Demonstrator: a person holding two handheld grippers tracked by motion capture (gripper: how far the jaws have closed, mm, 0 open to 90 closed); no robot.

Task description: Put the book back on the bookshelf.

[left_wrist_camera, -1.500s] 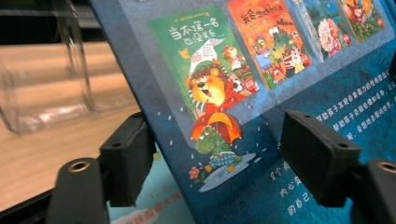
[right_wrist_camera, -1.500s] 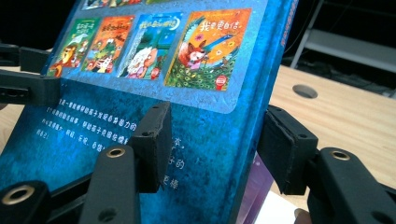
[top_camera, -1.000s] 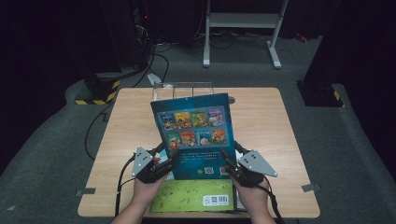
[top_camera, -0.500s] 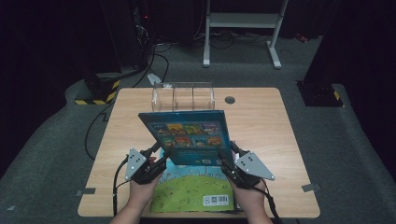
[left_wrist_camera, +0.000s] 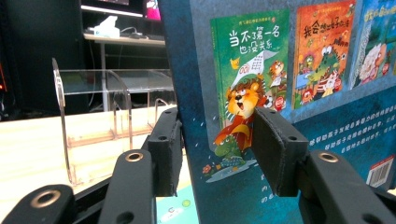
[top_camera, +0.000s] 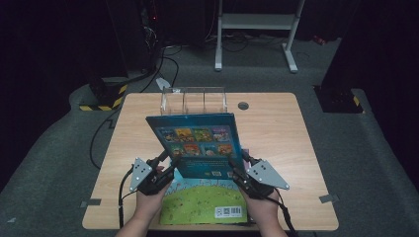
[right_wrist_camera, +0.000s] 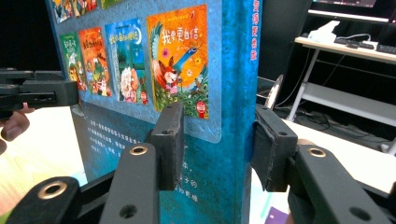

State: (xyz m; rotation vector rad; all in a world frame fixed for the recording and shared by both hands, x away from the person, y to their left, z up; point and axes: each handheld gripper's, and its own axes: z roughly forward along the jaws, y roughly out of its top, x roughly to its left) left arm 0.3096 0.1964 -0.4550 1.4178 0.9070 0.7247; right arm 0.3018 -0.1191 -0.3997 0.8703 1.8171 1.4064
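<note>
Blue hardcover picture book (top_camera: 197, 145) is held above the near half of the wooden bench (top_camera: 276, 128), tilted with its top edge leaning toward the clear acrylic divider rack (top_camera: 193, 100) at the far edge. The left tool (top_camera: 168, 164) clamps the book's lower left corner, one pad on the back cover and one behind it, and its jaws have just been closing on the book. The right tool (top_camera: 236, 170) grips the lower right corner at the spine, pads pressing both sides.

The step in hand looks like carrying the book to the rack and standing it in a slot. To do that well, keep both grips even so the cover does not twist, bring the book upright, line its bottom edge up with a gap between the dividers, and lower it straight.

The book's back cover faces the person: deep blue, with two rows of small colourful cover pictures, white text below and a barcode at the lower right. A second, green picture book (top_camera: 205, 202) lies flat on the bench below the blue one, at the near edge.
</note>
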